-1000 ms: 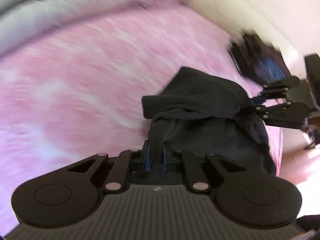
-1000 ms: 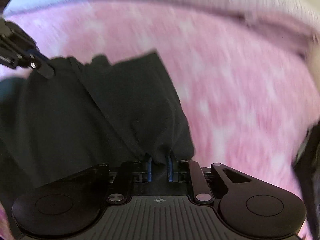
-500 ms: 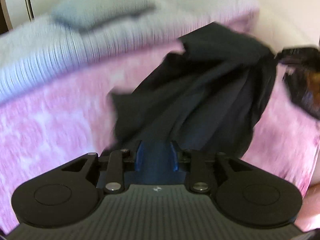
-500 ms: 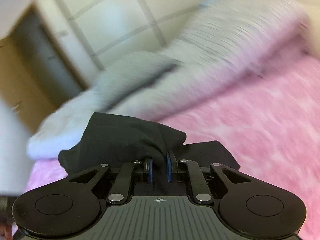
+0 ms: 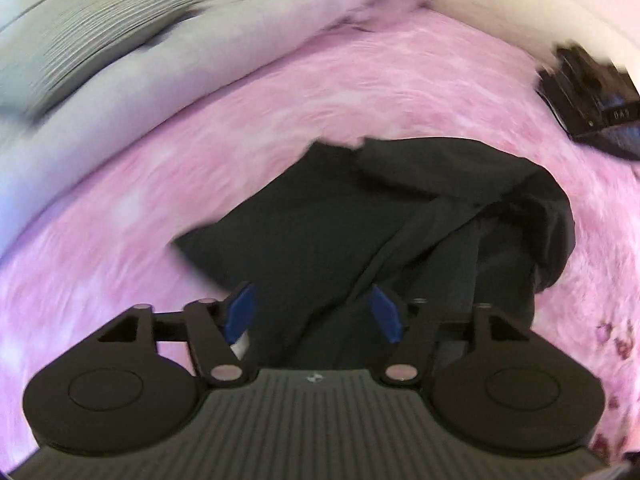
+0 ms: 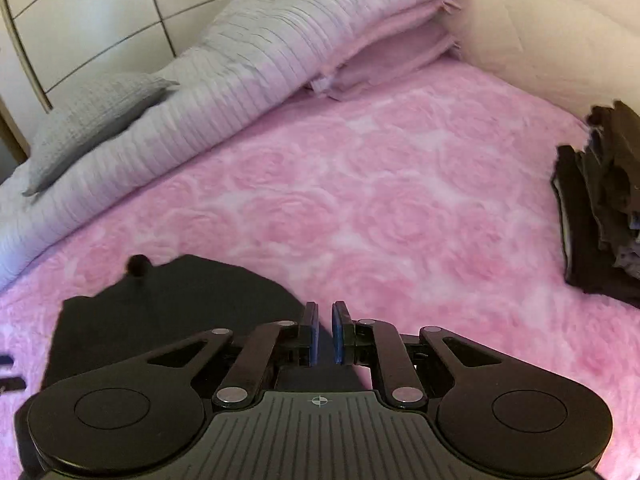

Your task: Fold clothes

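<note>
On my left wrist view the left gripper is opening, its blue pads spread wide with the black garment lying between and ahead of them; the pads do not press the cloth. The garment is rumpled on the pink rose-patterned blanket, spreading away from the gripper toward the upper right, with a thicker bunched fold on its right side. Beyond it, at the far right edge, I see a dark stack of clothes, blurred.

On my right wrist view the right gripper has its jaws drawn close, only a thin slot between the blue pads. Dark fabric shows through that slot lower down, yet I cannot tell whether the pads pinch it or simply hang over it. The black garment lies flat on the pink blanket to the left of and underneath this gripper, its right edge running just under the fingers. The stack of folded dark clothes sits well apart at the right edge. A grey ribbed quilt and a grey pillow are heaped along the far side of the bed.
</note>
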The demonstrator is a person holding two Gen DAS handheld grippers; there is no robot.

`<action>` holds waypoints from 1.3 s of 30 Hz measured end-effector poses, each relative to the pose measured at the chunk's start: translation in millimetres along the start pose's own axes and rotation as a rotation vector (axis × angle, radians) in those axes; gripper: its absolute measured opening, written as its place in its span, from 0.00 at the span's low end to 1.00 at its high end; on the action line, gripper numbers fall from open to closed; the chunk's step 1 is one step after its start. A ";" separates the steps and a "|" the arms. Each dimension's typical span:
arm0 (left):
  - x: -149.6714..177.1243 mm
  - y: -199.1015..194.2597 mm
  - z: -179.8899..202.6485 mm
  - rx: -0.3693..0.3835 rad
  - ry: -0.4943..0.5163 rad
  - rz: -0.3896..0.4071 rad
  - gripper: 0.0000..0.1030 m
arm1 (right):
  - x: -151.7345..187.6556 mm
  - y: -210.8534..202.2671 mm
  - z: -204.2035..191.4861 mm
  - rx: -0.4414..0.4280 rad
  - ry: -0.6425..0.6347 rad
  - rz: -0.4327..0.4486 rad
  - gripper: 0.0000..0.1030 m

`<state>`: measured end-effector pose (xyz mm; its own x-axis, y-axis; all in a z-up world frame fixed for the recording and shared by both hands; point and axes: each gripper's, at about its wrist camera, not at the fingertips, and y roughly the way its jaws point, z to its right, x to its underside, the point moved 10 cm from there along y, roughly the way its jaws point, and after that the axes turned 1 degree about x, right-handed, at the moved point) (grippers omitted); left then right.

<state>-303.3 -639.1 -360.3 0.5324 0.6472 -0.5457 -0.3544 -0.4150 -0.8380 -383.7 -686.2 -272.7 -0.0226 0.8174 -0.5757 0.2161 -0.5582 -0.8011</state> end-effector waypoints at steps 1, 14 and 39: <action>-6.8 13.9 9.3 0.010 0.039 -0.009 0.62 | 2.3 4.1 1.0 -0.011 -0.022 -0.017 0.12; -33.6 98.4 79.1 0.100 0.318 0.009 0.06 | 49.9 73.4 -101.2 -0.209 -0.684 -0.025 0.58; 176.1 -210.8 -344.5 -0.804 -0.650 -0.042 0.08 | -0.7 46.4 110.3 0.382 -0.230 -0.133 0.00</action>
<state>129.9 -657.9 -282.7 -0.0697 0.7923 -0.6061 0.4001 -0.5344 -0.7446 -481.3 -728.4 -327.5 -0.2511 0.8564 -0.4511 -0.1771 -0.4988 -0.8484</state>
